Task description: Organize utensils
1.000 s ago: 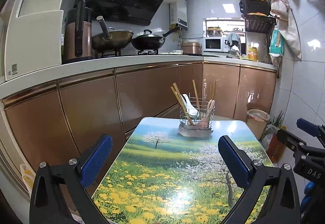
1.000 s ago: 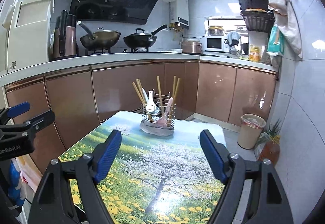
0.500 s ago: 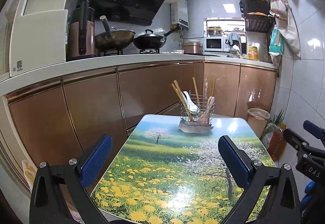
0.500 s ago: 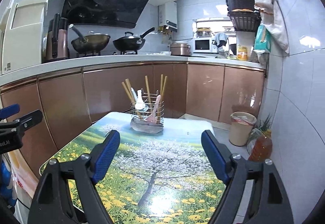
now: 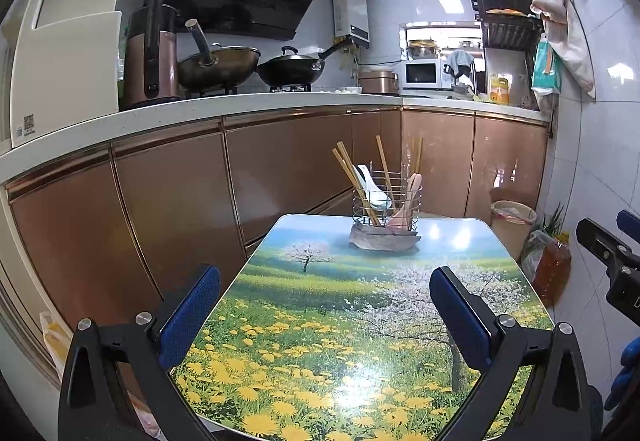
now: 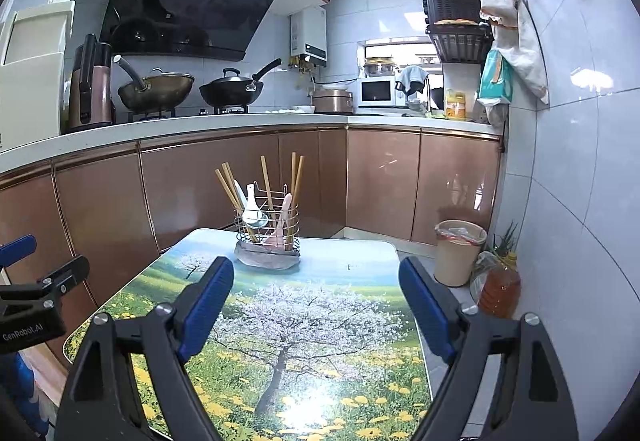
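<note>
We see right gripper [image 6: 316, 305] jaws widened slightly, both grippers released, empty, well short of wire utensil holder [image 6: 267, 225]; left gripper [image 5: 326, 315] unchanged. Chopsticks [image 6: 228, 187], spoons already in holder; nothing loose on counter [image 6: 320, 341].

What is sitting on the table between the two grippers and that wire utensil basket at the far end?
Nothing visible. The flower-print tabletop lies bare between the open right gripper, the open left gripper and the wire utensil basket holding wooden chopsticks and spoons.
</note>
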The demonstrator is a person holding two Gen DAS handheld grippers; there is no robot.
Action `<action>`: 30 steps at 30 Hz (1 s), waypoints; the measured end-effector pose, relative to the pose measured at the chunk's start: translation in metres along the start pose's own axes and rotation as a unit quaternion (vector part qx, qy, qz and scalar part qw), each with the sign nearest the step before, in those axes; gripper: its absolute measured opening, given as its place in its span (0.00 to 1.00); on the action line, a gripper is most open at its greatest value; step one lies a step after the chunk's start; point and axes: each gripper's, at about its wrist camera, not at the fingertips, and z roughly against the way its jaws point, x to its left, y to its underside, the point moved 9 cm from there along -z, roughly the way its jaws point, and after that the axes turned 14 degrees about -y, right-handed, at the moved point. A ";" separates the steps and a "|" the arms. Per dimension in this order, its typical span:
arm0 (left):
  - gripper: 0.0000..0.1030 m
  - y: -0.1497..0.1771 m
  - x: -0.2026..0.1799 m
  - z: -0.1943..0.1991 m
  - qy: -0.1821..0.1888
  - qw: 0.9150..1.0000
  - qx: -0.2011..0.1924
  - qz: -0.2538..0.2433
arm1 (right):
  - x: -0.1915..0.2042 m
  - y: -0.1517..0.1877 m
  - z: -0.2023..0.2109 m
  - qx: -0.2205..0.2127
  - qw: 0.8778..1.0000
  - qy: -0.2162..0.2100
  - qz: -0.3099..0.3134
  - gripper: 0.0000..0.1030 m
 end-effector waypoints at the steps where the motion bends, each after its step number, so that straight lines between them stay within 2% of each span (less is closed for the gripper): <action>1: 1.00 -0.001 0.000 -0.002 -0.001 1.000 0.000 0.000 | -0.001 -0.001 -0.001 -0.001 1.000 0.001 0.001 0.82; 14: 1.00 -0.002 0.006 -0.035 -0.032 0.999 0.009 0.006 | -0.003 -0.003 -0.026 0.001 1.000 -0.005 0.006 0.82; 30: 1.00 0.008 -0.008 -0.069 -0.024 0.999 0.036 0.000 | -0.008 0.015 -0.063 0.022 1.000 -0.013 0.006 0.82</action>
